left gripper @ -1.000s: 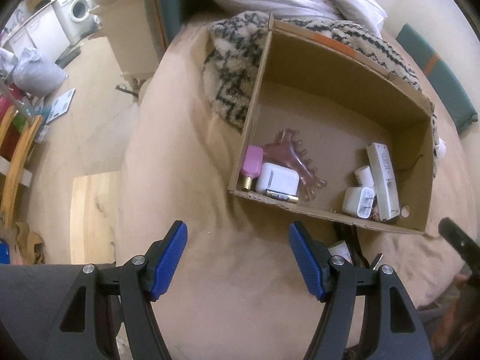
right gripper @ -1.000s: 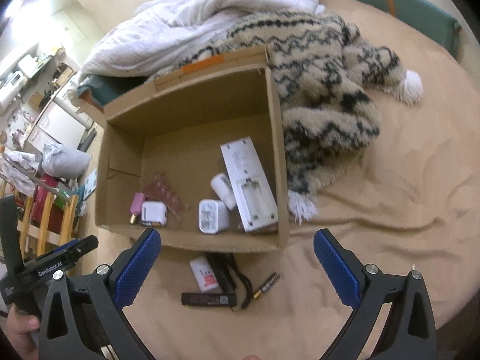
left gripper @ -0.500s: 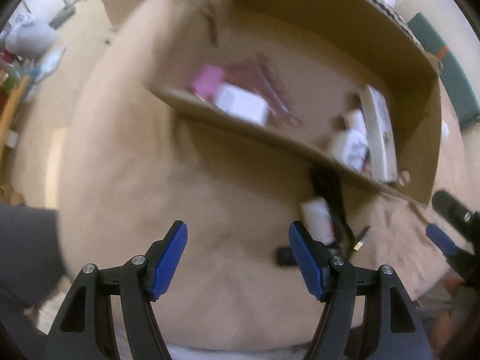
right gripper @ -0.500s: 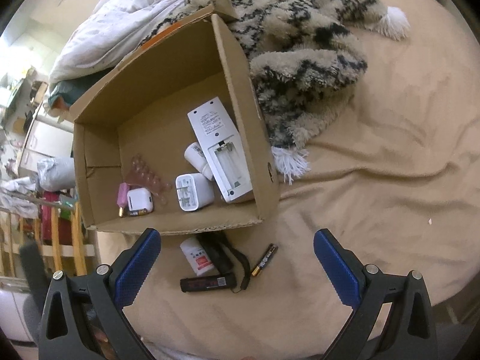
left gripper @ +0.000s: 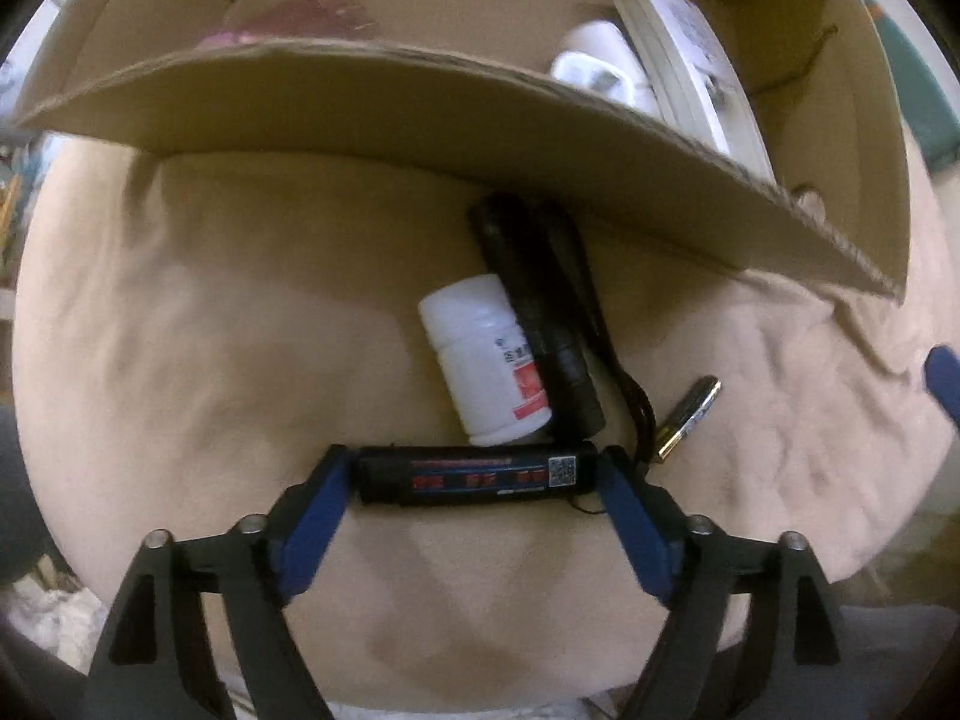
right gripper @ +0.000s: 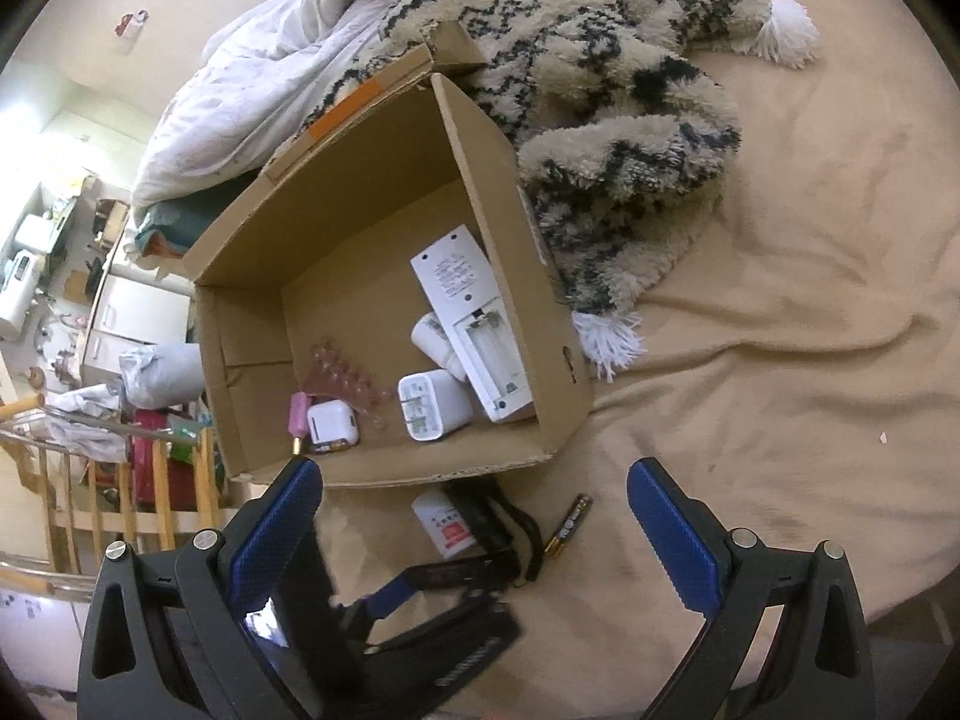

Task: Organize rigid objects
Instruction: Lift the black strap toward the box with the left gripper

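Since the earlier frame the left gripper has dropped from above the cardboard box to the bedsheet, its jaws opening around a black stick-shaped device without clamping it. At 12 o'clock from it lie a white bottle, black flashlight and, toward 2 o'clock, a battery, all unpacked. Several items sit boxed; the right gripper hangs open and empty

Matt corrugated cardboard box, glossy white plastic bottle, fuzzy blanket.
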Demonstrator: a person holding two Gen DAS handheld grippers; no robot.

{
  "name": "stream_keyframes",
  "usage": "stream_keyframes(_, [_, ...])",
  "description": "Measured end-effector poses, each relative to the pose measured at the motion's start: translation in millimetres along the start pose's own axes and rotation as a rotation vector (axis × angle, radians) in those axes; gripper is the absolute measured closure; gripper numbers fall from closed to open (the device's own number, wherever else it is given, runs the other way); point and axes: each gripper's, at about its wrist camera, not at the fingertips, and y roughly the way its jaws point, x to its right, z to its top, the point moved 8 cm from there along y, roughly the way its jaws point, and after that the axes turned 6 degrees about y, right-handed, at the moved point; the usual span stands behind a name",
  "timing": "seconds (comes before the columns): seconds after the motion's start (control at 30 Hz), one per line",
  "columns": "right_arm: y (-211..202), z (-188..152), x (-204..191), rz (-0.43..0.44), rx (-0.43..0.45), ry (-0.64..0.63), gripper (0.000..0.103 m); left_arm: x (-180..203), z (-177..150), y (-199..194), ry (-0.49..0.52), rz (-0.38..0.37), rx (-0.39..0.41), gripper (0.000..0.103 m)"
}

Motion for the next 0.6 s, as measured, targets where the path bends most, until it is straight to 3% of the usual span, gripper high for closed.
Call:
stream_keyframes(0.13, [1.3, -0.2, -3.3, 0.012, -0.006, -0.003, 0.000, 6.5, -1.3, 8.2, 0.036, 0.081, -0.019, 0.015])
stream_keyframes(0.27, [1.2, 0.2, -5.8, 0.009, -0.001, -0.016, 0.000, 11.3, 3.1, 12.0, 0.015, 0.097, -0.016, 0.013])
stream_keyframes(0.37, [2.5, 0.6, -4.8, 0.001, -0.002, -0.017, 0.000, 15.8, 7.5, 11.2, 0.019, 0.105, -0.002, 0.024])
stream_keyframes(0.6, [6.7, 0.7, -4.1, -0.032, -0.005, -0.032, 0.000, -0.2, 2.5, -14.9, 0.078, 0.105, 0.041, 0.024])
